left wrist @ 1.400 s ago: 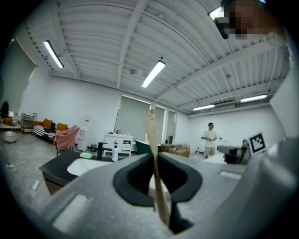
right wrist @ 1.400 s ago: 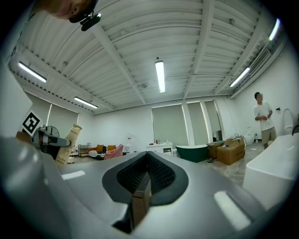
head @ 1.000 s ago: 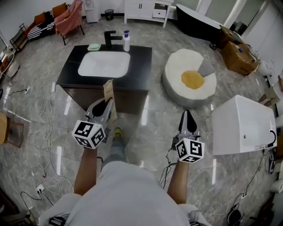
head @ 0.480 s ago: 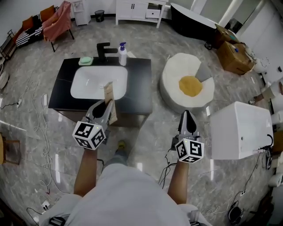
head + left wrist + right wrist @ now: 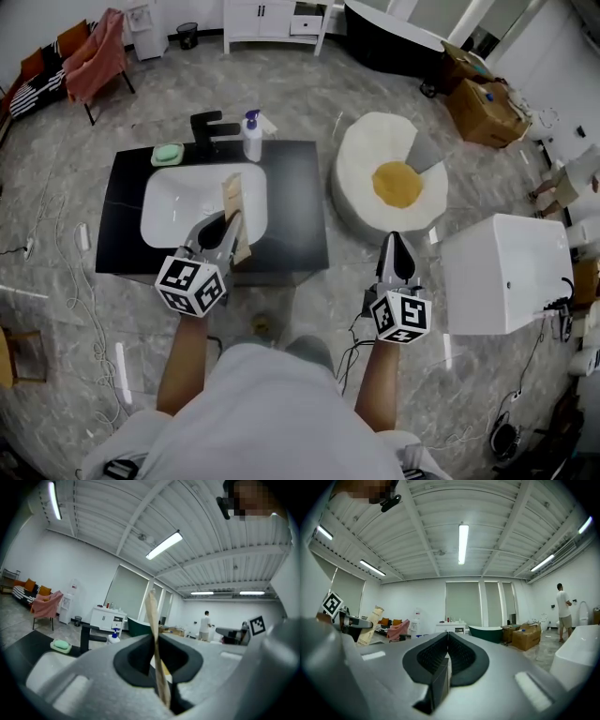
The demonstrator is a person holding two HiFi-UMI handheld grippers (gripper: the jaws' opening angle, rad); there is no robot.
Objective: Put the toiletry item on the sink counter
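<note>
Your left tongs (image 5: pixel 226 225) grasp a thin tan packet (image 5: pixel 232 195) at the dark desk (image 5: pixel 302 202), right tongs (image 5: pixel 397 244) clenched empty; pinched by one end, it could tip into the basin (image 5: pixel 183 208).

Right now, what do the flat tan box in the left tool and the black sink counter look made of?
The flat tan box looks like kraft cardboard: thin, with dull, matte brown faces. The black sink counter is probably polished stone or a composite: a smooth, even dark slab. Which of the two I cannot tell.

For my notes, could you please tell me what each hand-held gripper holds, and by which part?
Left hand-held gripper pinches the tan packet by its lower end; right hand-held gripper holds nothing.
</note>
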